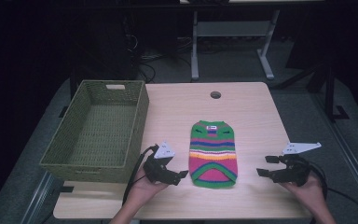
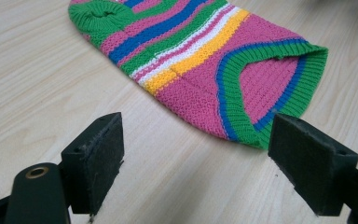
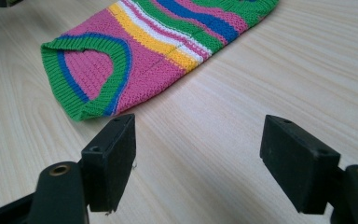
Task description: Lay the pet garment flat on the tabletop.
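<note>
A small knitted striped sweater (image 1: pixel 213 154) in green, pink, blue, white and yellow lies flat on the wooden table (image 1: pixel 242 107), its green hem toward the front edge. Close to the hem's left corner my left gripper (image 1: pixel 182 176) is open, with nothing between its jaws; its own view has the sweater (image 2: pixel 205 60) just past the pads (image 2: pixel 98 158). My right gripper (image 1: pixel 265 165) stands open to the right of the sweater, a short way off, empty too. In the right gripper view the sweater's (image 3: pixel 135 60) hem lies beyond the left jaw.
An empty green woven basket (image 1: pixel 98 128) stands at the table's left side, close behind my left hand. A round cable hole (image 1: pixel 215 94) sits near the table's far edge. Beyond the table are desk legs and cables on a dark floor.
</note>
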`<state>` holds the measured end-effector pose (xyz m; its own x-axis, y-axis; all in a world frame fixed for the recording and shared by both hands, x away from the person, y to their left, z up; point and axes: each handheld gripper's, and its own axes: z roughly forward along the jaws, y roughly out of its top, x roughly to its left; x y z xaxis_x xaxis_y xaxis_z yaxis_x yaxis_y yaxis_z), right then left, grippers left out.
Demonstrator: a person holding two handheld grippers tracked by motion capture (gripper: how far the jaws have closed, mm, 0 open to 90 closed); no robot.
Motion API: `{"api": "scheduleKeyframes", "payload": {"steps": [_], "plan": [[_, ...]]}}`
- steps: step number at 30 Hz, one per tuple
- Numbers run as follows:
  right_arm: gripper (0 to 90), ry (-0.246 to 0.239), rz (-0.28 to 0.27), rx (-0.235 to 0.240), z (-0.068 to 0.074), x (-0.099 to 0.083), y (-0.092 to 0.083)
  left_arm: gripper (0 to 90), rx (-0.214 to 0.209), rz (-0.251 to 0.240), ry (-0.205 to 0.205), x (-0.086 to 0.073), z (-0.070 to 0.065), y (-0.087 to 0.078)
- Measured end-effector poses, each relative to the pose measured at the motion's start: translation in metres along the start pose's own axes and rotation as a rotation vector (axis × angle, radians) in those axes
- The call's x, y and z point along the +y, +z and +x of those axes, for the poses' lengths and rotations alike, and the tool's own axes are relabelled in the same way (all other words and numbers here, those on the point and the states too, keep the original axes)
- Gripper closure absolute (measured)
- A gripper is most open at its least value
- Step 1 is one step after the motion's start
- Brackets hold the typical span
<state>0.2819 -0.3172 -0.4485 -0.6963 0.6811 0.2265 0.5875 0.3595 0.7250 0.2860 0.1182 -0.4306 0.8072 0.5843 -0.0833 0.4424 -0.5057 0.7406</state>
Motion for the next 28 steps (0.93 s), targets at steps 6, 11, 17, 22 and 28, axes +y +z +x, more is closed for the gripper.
{"api": "scheduleKeyframes", "payload": {"steps": [6, 11, 17, 22, 28], "plan": [[26.2, 0.002, -0.007, -0.006, 0.001, -0.007, -0.002, 17.9, 0.002, 0.002, -0.003, -0.005, -0.001, -0.002], [25.9, 0.014, -0.002, -0.011, 0.002, -0.010, -0.004, 17.9, 0.005, 0.002, -0.007, -0.011, -0.002, -0.005], [25.9, 0.010, -0.011, -0.019, 0.006, -0.014, -0.007, 17.9, 0.014, 0.001, -0.001, -0.017, -0.005, -0.008], [25.3, 0.006, -0.027, -0.033, 0.010, -0.018, -0.008, 17.9, 0.014, -0.026, -0.023, -0.024, -0.005, -0.011], [23.7, 0.018, -0.059, -0.046, 0.017, -0.028, -0.013, 18.6, -0.007, -0.079, -0.078, -0.035, -0.009, -0.018]]}}
